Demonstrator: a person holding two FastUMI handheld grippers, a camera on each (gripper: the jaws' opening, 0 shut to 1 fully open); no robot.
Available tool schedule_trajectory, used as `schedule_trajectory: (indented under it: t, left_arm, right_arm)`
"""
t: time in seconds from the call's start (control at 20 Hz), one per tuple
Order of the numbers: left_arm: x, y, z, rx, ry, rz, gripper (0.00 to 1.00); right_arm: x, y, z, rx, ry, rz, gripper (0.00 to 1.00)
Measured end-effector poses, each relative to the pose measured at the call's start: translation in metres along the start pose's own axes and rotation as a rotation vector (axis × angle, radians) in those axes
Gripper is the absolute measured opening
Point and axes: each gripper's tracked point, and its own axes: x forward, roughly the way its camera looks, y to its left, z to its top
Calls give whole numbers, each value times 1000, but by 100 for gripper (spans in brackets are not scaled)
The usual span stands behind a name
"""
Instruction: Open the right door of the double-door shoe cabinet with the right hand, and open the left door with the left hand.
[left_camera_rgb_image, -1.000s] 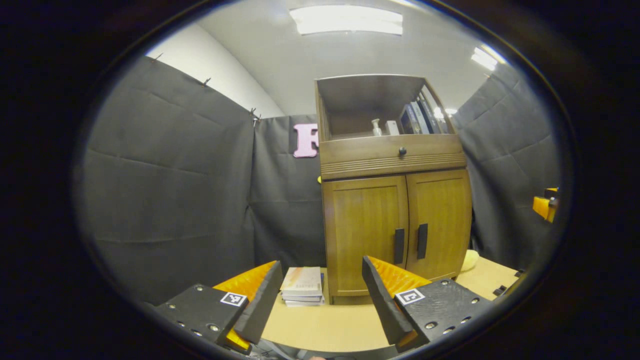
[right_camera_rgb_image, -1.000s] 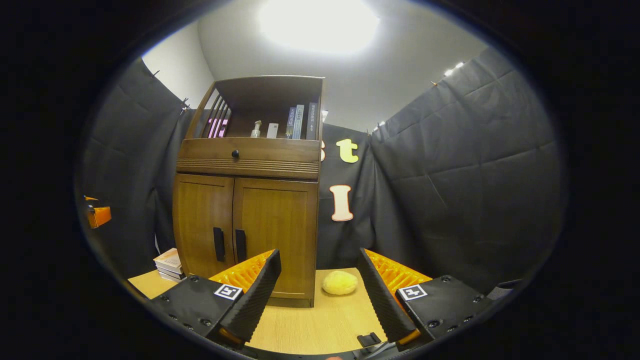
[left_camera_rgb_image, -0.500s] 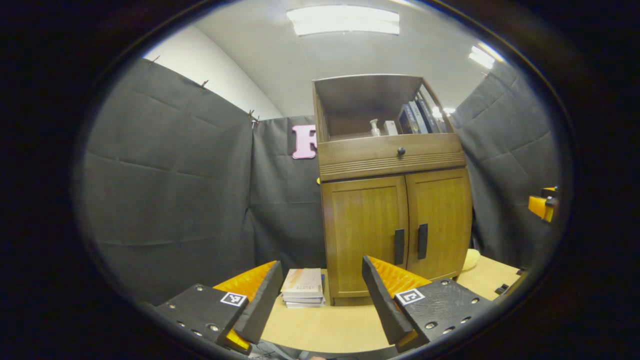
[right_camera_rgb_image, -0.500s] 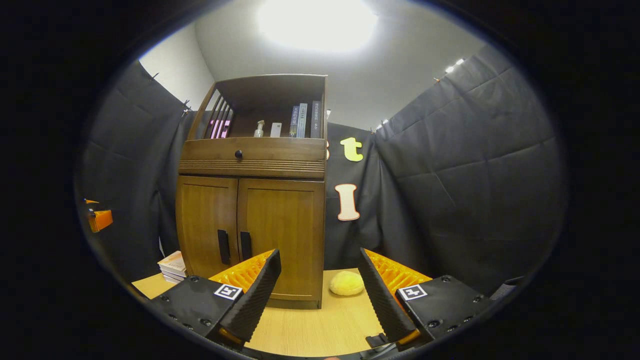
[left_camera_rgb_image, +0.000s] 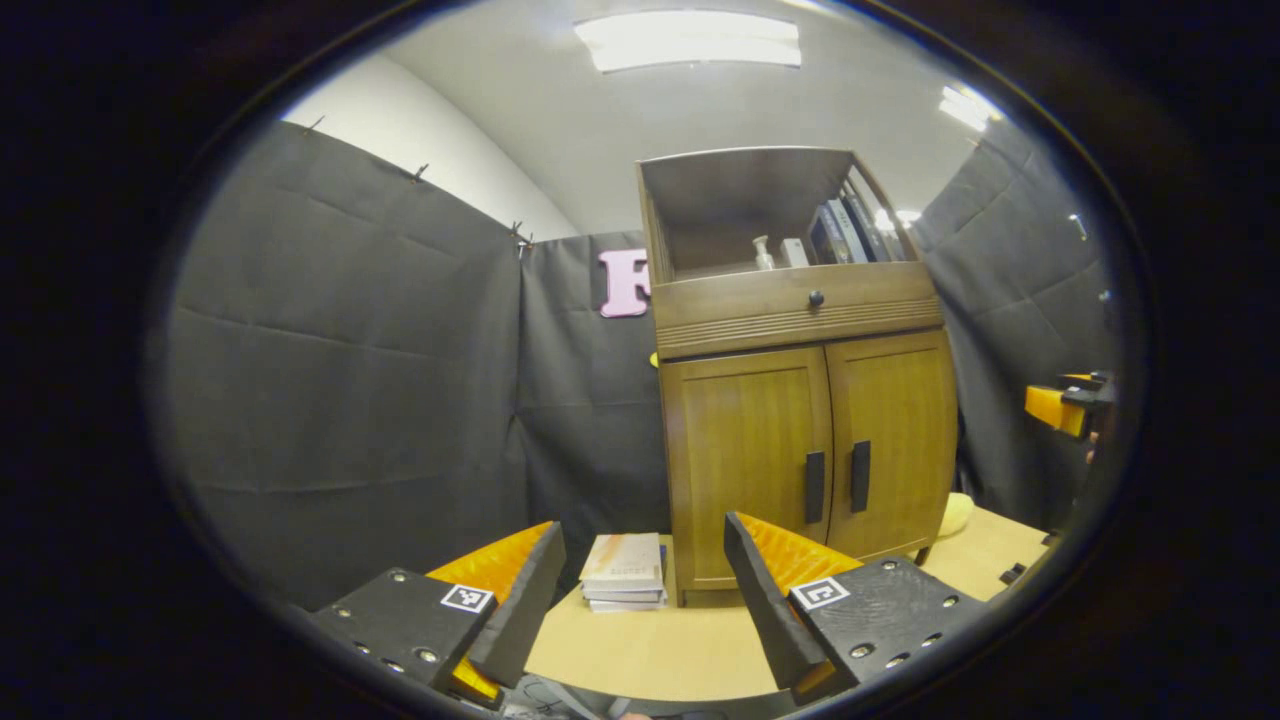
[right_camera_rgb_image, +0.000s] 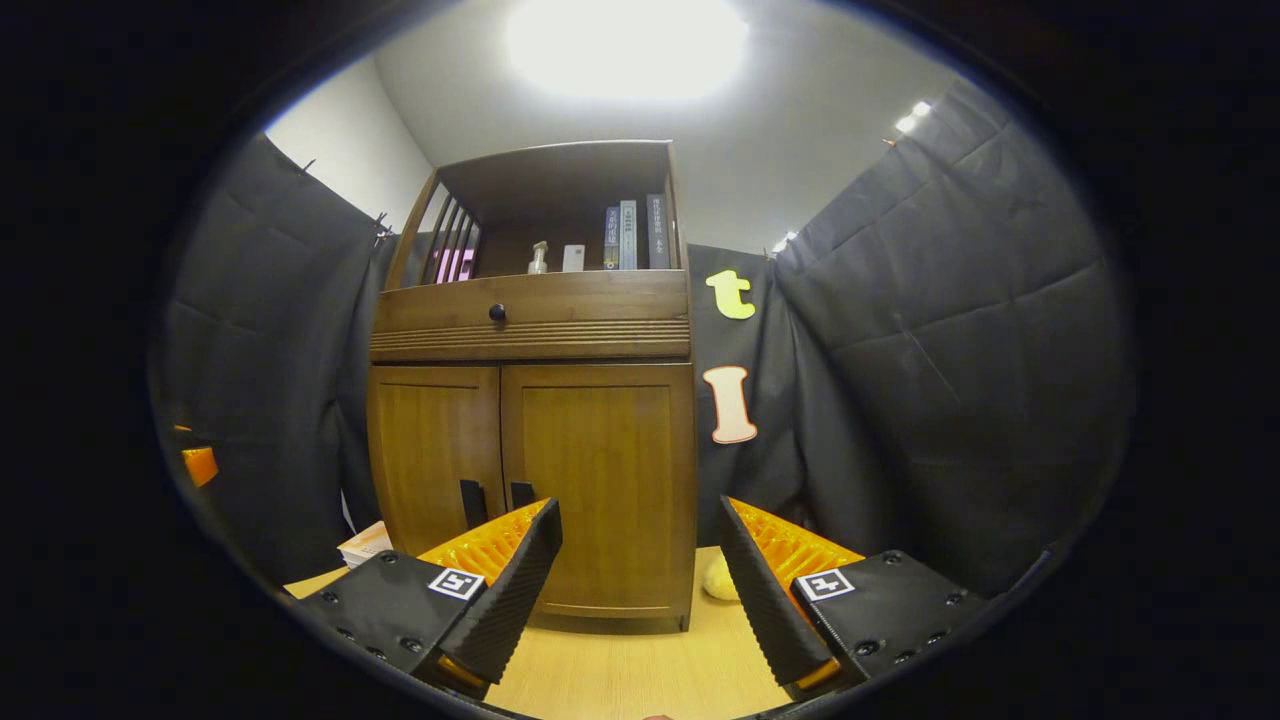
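While the left tool (left_camera_rgb_image: 640, 590) stands with its fingers well apart and nothing between them at the bottom of the left gripper view, the shoe cabinet (left_camera_rgb_image: 800, 370) rises upright right of centre on the light wooden counter (left_camera_rgb_image: 660, 650). Its long axis runs top to bottom, its front facing the camera at a slight angle. The left door (left_camera_rgb_image: 745, 465) and right door (left_camera_rgb_image: 890, 440) are both closed, their dark vertical handles (left_camera_rgb_image: 815, 487) just beside each other at the middle seam. Above them a drawer front (left_camera_rgb_image: 795, 305) carries a small dark knob, and the open shelf holds a small bottle (left_camera_rgb_image: 763, 253) and leaning books (left_camera_rgb_image: 840, 230). A stack of books (left_camera_rgb_image: 625, 572) lies on the counter just left of the cabinet base; its cover print is too small to read. The other tool (left_camera_rgb_image: 1060, 408) shows at the right edge.

In the right gripper view, the right tool (right_camera_rgb_image: 640, 580) also stands spread and empty at the bottom. The cabinet (right_camera_rgb_image: 535, 400) stands centre-left, nearly square to the camera, doors closed. The book spines (right_camera_rgb_image: 630, 235) on the shelf bear writing too small to read. A yellow soft object (right_camera_rgb_image: 716, 580) lies by the cabinet's right foot.
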Motion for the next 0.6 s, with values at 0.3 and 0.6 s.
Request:
schedule_trajectory:
  t: [0.3,0.6]
  left_arm:
    - [-16,21,-1,10,2,54,94]
    - [-36,46,-1,23,13,119,94]
  right_arm:
    - [34,27,-6,6,0,50,98]
    - [71,54,-13,-2,-2,84,97]
